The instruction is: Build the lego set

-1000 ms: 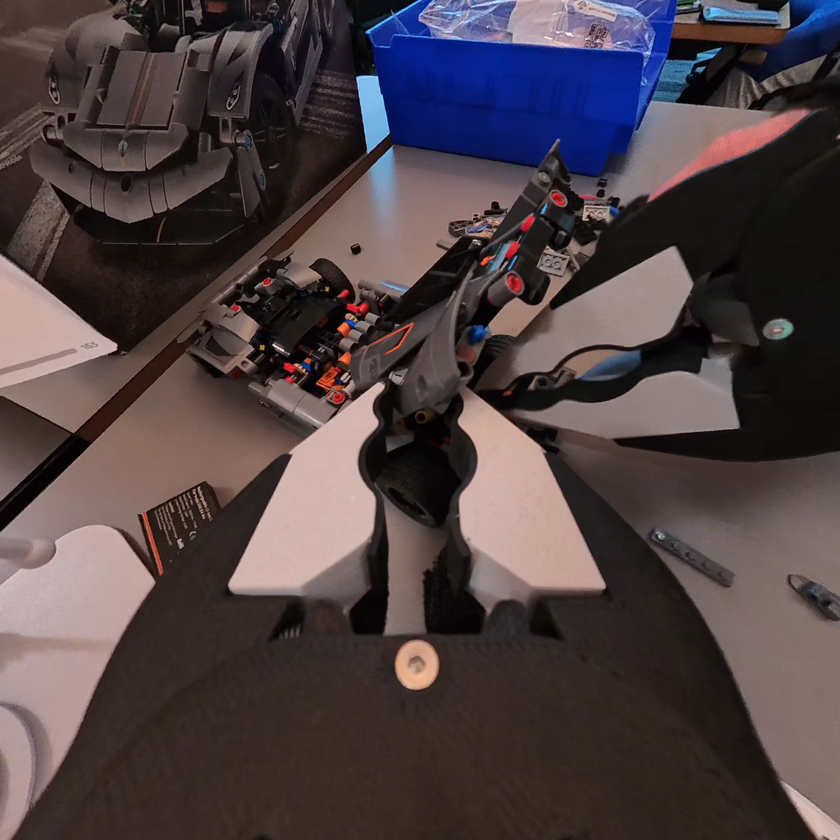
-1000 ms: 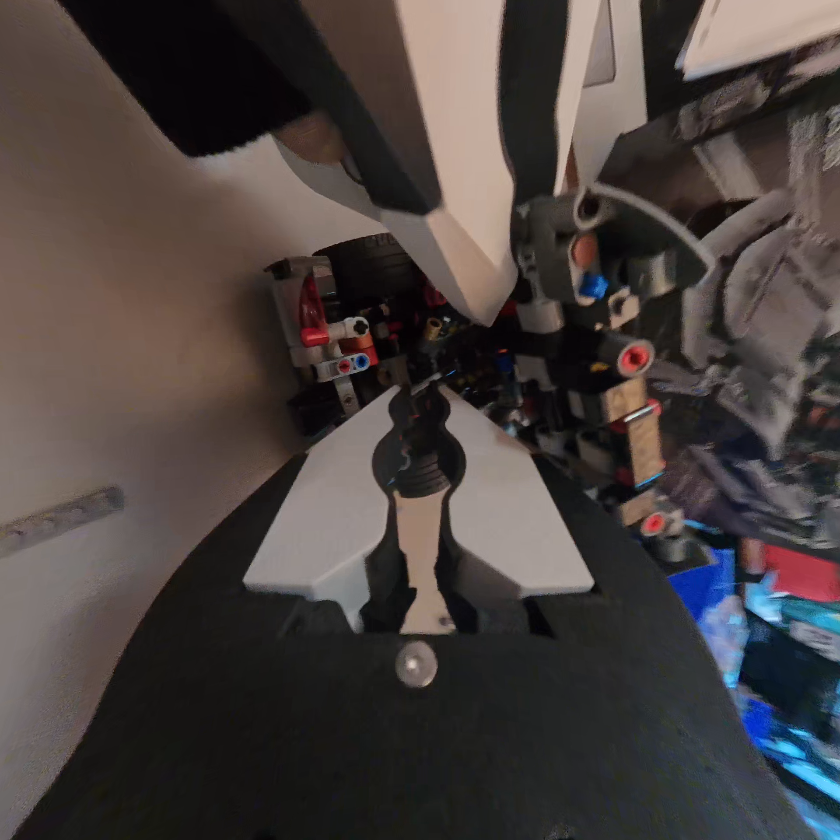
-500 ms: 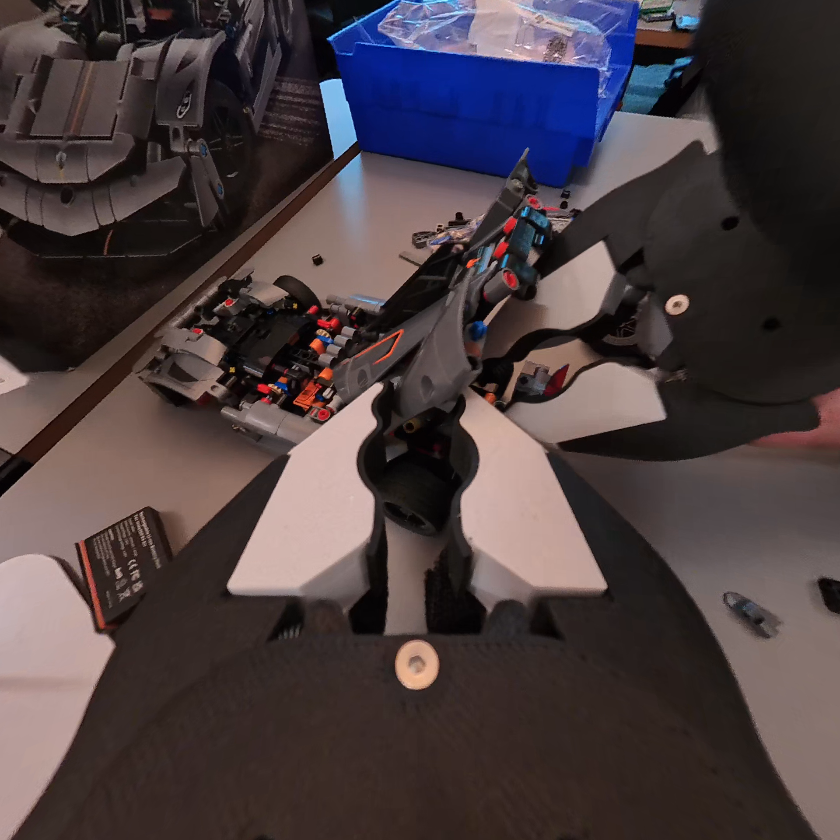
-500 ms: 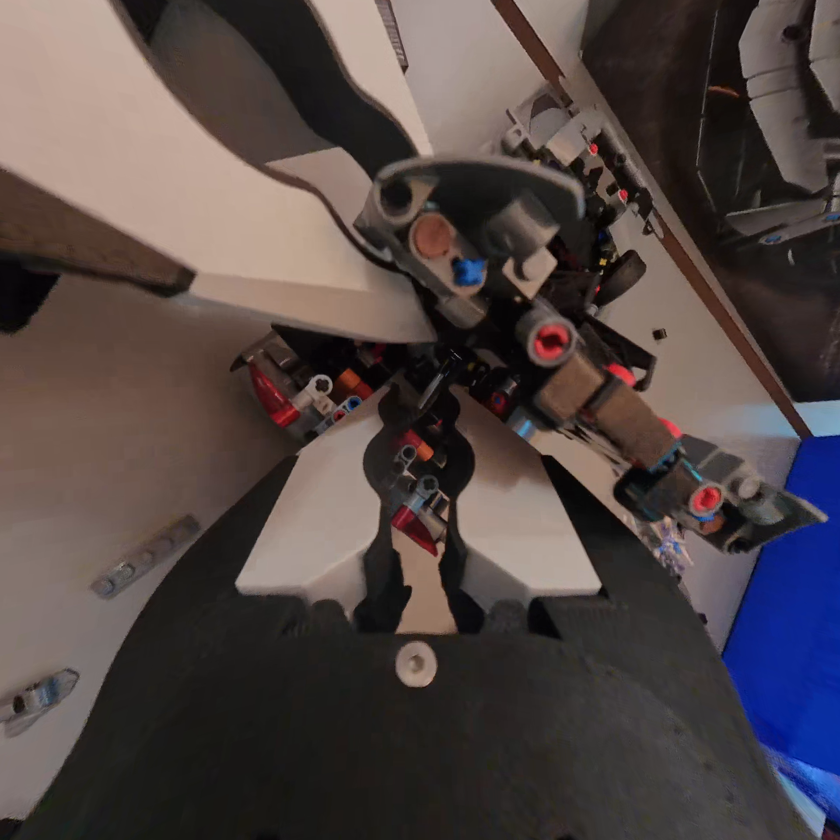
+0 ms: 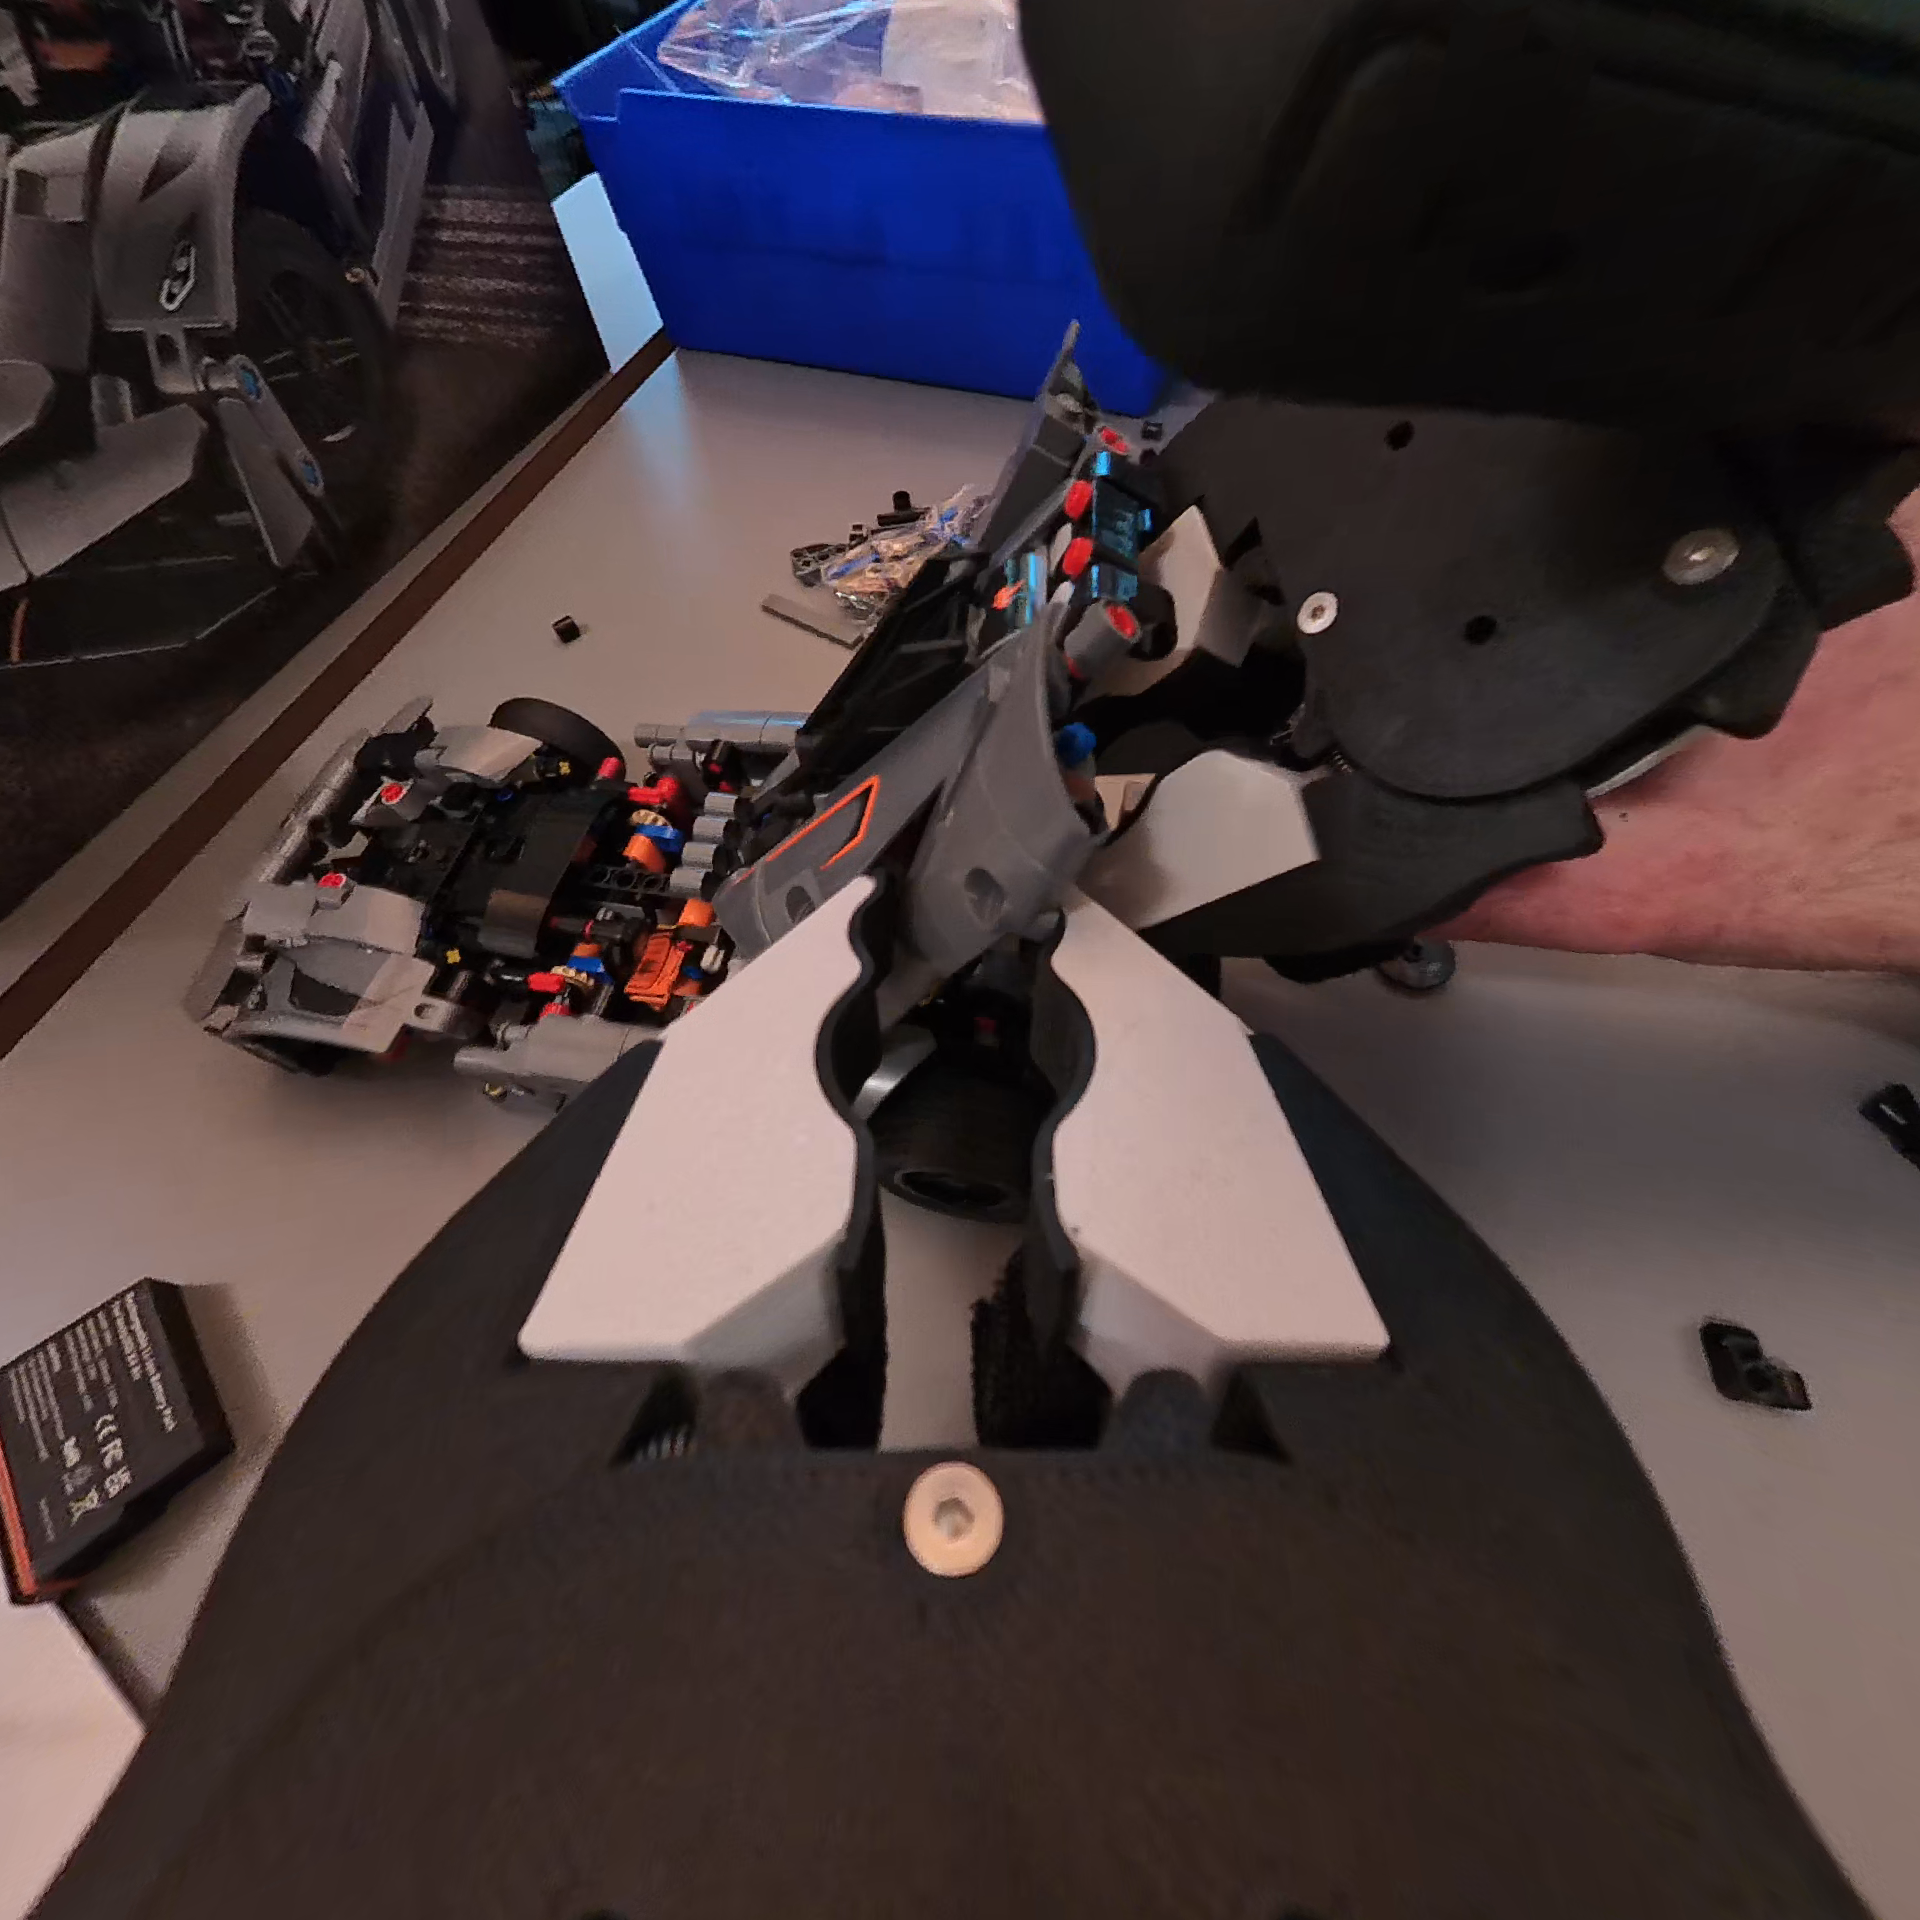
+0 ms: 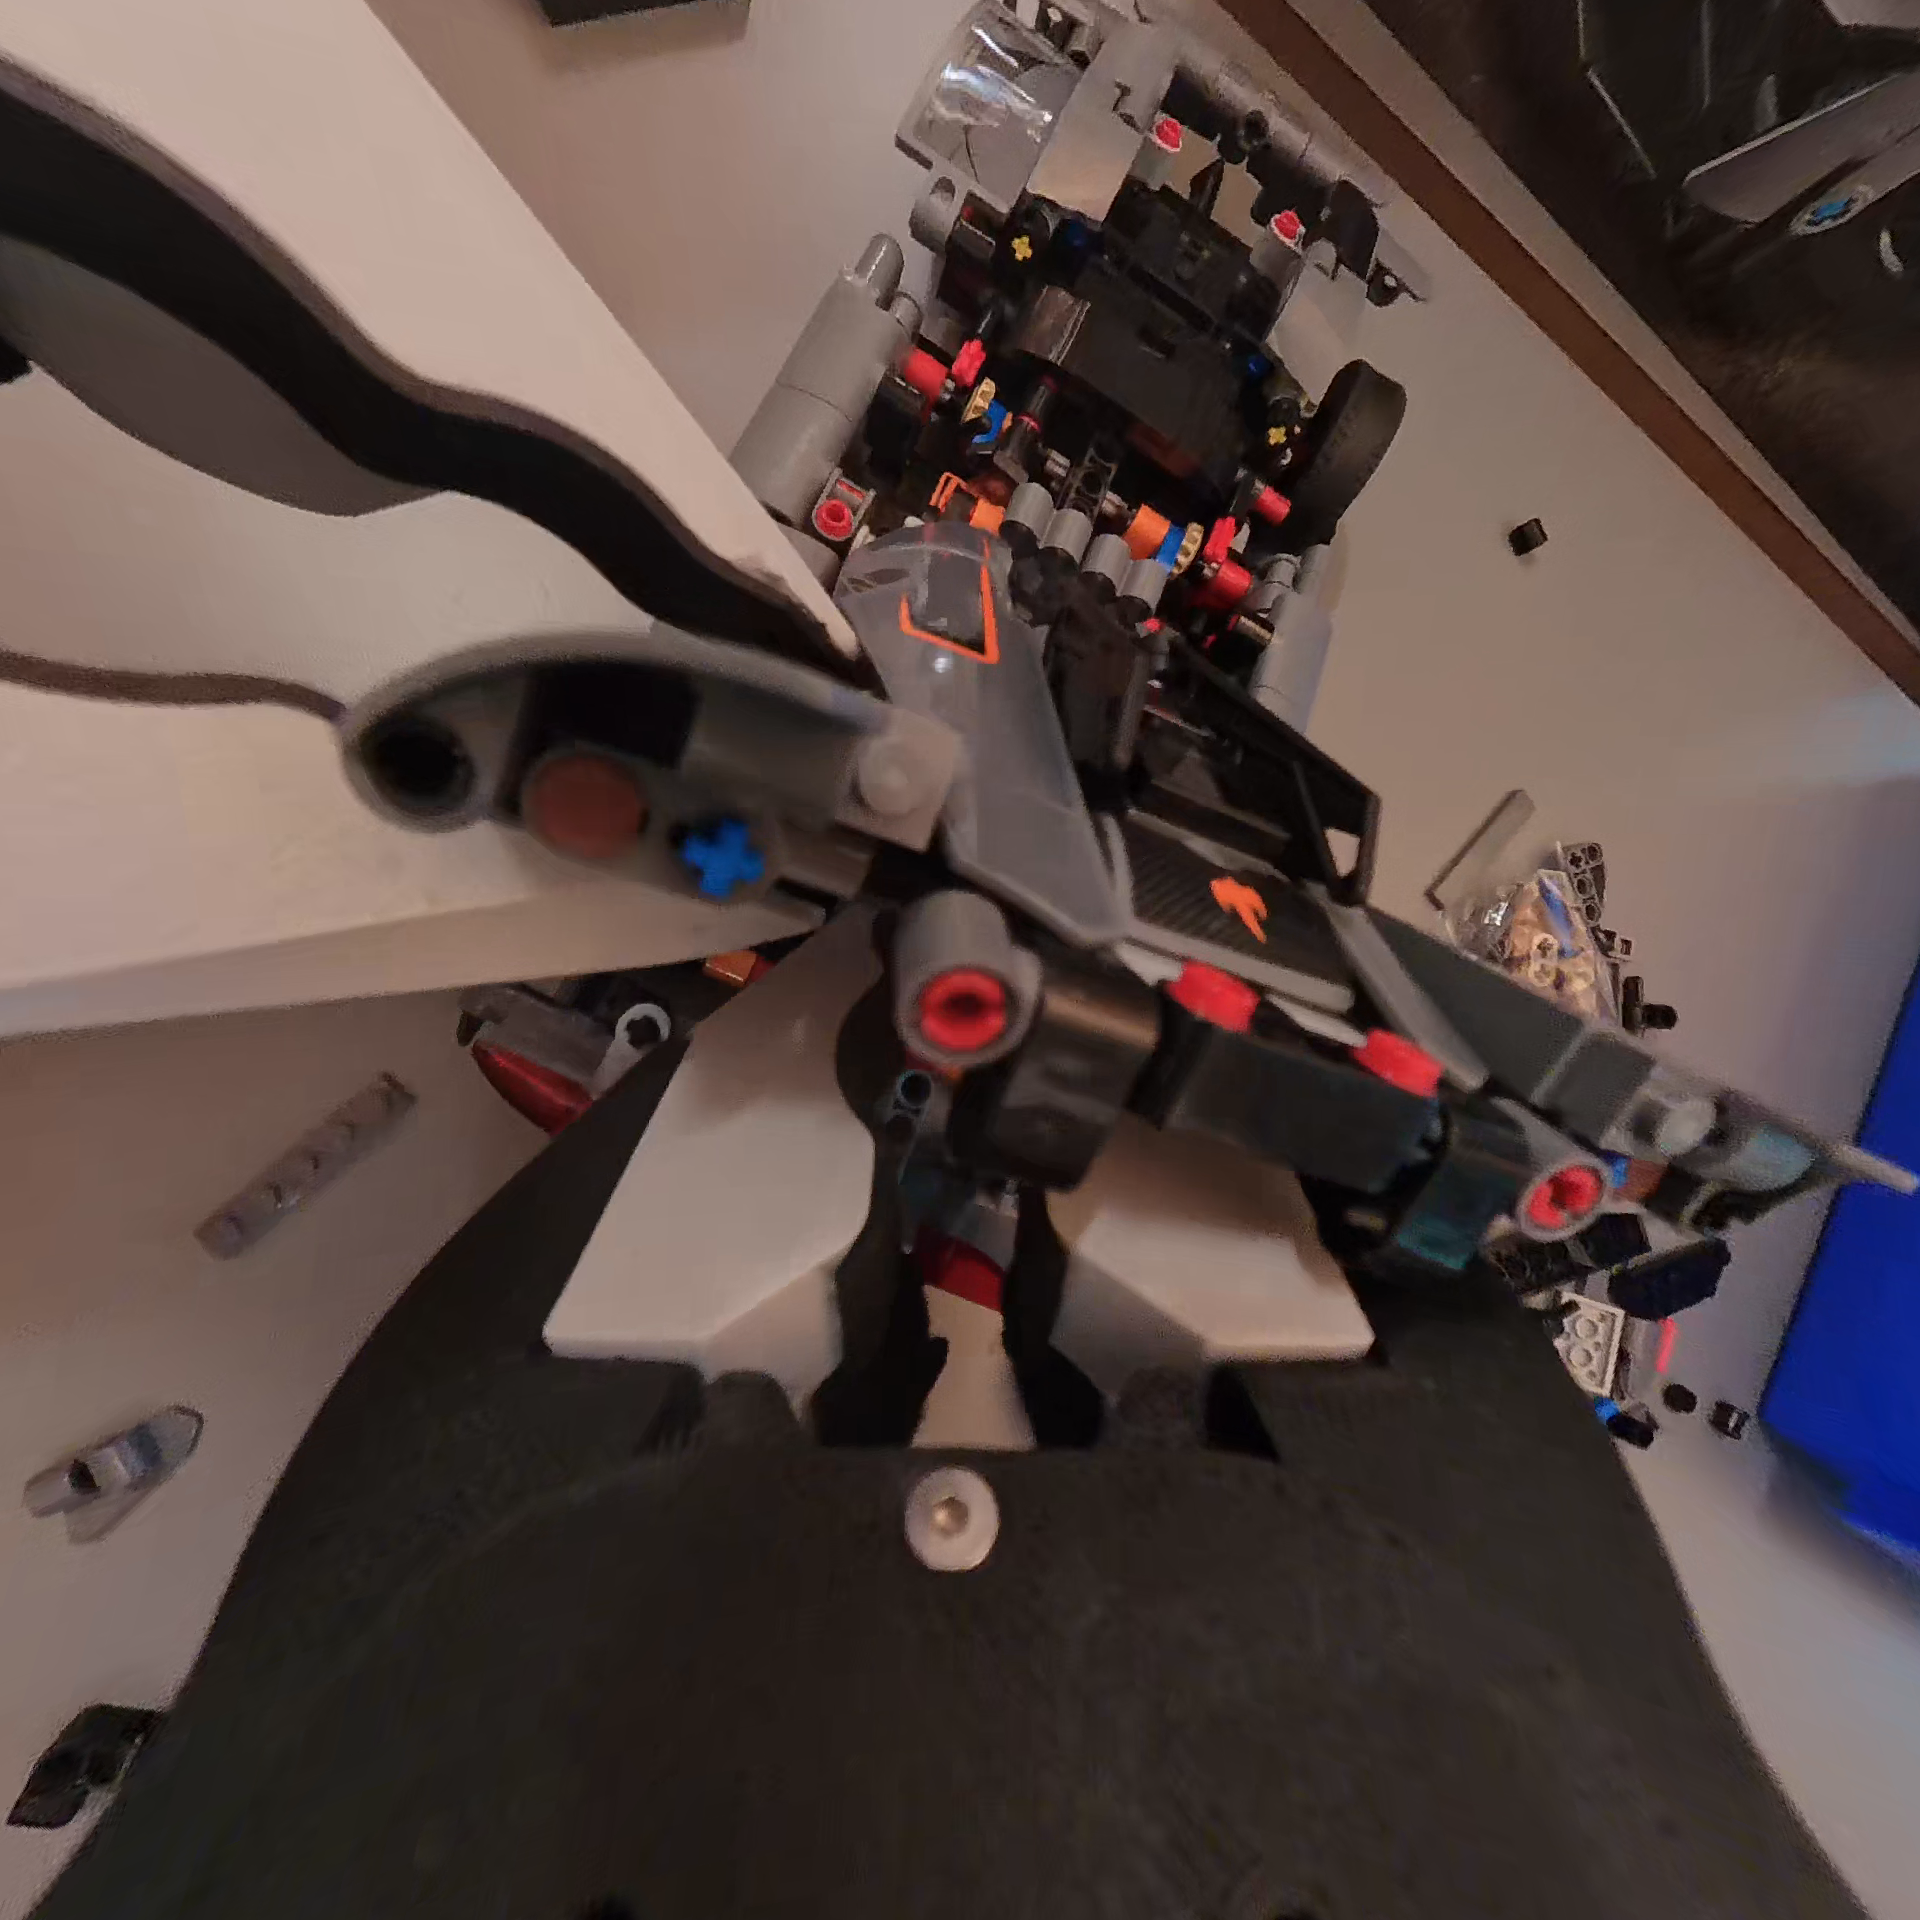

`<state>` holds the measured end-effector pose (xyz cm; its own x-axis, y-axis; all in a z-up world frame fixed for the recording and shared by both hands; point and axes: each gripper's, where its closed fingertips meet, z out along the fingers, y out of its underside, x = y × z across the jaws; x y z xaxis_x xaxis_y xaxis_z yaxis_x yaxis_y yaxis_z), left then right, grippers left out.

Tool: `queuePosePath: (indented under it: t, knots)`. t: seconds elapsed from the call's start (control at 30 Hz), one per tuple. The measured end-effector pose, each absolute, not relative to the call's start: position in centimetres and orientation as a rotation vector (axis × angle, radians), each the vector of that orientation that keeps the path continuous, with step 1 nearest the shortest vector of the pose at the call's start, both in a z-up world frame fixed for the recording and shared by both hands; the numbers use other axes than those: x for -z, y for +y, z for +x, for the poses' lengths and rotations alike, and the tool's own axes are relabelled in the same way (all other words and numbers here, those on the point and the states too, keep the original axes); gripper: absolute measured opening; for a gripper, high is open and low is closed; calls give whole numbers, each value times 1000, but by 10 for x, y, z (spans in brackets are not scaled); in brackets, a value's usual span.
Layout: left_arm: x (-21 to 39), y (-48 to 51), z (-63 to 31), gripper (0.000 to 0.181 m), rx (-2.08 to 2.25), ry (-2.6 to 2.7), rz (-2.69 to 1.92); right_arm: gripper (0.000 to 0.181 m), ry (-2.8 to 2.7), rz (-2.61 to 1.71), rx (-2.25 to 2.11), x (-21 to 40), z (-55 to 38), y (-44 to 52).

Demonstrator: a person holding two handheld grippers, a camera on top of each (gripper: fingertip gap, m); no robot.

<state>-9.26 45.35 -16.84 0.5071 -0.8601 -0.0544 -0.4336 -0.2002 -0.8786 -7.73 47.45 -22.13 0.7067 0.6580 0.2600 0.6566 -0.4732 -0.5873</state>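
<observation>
From the left wrist view we look forward along the left gripper (image 5: 956, 914), low over the grey table (image 5: 312, 1174) and facing the blue bin (image 5: 852, 239) at its far end. The toy car (image 5: 468, 894) sits close ahead, its raised body panel (image 5: 935, 769) right at the fingertips. The right gripper (image 5: 1164, 727) comes in from our right. From the right wrist view we look steeply down along the right gripper (image 6: 951, 1049), very near the same panel (image 6: 1049, 790). Both views share the car (image 6: 1122, 312), the panel and the bin (image 6: 1860, 1299); the left gripper (image 6: 810, 769) crosses this view from the left.
</observation>
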Motion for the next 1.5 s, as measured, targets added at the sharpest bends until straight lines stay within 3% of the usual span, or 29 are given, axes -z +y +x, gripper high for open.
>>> queuePosePath:
  t: [0.03, 0.6, 0.7, 0.87, 1.0, 1.13, 1.5]
  knots:
    - [169, 452, -91, 21, 571, 1086, -1814, 16, -998, -2236, -3, 222, -76, 473]
    - [170, 438, -71, 21, 604, 1141, -1794, 0, -1026, -2255, 26, 224, -54, 451]
    - [170, 438, -71, 21, 599, 1143, -1794, 13, -1005, -2261, -12, 223, -55, 450]
    - [170, 438, -70, 21, 606, 1145, -1791, 8, -986, -2255, 7, 225, -50, 452]
    - [170, 437, -70, 21, 604, 1146, -1792, 18, -993, -2230, 107, 225, -46, 456]
    - [171, 437, -69, 21, 601, 1149, -1791, 1, -1018, -2226, 85, 227, -51, 453]
    - [171, 438, -70, 21, 603, 1149, -1789, 0, -1011, -2142, 57, 215, -54, 454]
